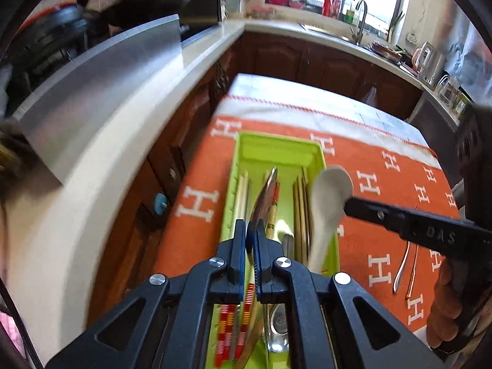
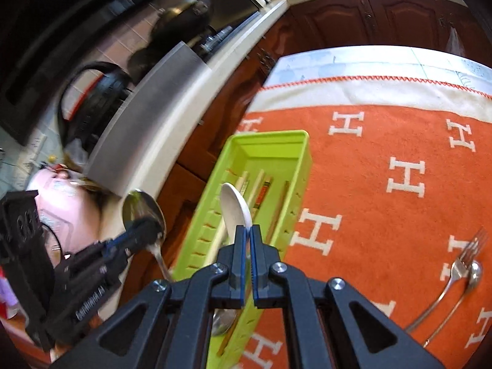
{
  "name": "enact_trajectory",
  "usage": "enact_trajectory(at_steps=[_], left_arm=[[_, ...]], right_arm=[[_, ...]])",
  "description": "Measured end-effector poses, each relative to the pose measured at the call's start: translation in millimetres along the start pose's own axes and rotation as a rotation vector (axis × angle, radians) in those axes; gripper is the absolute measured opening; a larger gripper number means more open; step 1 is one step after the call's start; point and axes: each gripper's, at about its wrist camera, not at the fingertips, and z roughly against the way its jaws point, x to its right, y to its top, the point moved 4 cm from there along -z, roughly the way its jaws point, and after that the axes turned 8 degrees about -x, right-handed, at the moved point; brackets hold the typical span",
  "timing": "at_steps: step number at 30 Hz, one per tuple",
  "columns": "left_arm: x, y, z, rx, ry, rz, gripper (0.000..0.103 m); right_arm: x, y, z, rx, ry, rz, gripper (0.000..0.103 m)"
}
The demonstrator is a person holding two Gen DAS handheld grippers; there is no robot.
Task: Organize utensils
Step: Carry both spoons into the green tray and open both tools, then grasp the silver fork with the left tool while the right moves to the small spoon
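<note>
Both grippers hover above the green tray (image 1: 278, 150), left (image 1: 252, 226) clamping a metal spoon (image 1: 264, 193), right (image 2: 248, 230) a white spoon (image 2: 235, 206).

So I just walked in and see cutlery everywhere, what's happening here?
A person is sorting utensils with two handheld grippers. The left gripper is shut on a metal spoon, and the right gripper is shut on a white ceramic spoon; both are held above the green tray, which already holds chopsticks. A fork and another spoon lie on the orange cloth.
</note>
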Motion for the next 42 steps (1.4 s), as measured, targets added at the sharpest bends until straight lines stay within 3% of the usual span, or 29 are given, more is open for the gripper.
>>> enact_trajectory(at_steps=[7, 12, 16, 21, 31, 42], left_arm=[[4.0, 1.6, -38.9, -0.056, -0.037, 0.026, 0.003], [-0.3, 7.7, -37.8, -0.034, -0.010, 0.058, 0.023], [-3.6, 11.7, -25.1, -0.013, -0.017, 0.084, 0.027], [5.9, 11.7, -10.7, 0.003, -0.015, 0.071, 0.046], [62.6, 6.5, 12.1, 0.021, -0.060, -0.045, 0.055], [124.7, -8.8, 13.1, -0.007, -0.115, -0.144, 0.064]], right_arm=[[1.6, 10.1, -15.7, -0.001, -0.071, 0.023, 0.004], [5.5, 10.5, -8.6, 0.020, -0.088, 0.014, 0.004], [14.8, 5.6, 6.0, 0.042, -0.087, -0.007, 0.004], [33.9, -9.5, 19.8, 0.042, -0.151, -0.019, 0.004], [84.4, -50.8, 61.4, 0.068, -0.230, -0.103, 0.004], [136.9, -92.4, 114.4, 0.140, -0.183, -0.289, 0.004]])
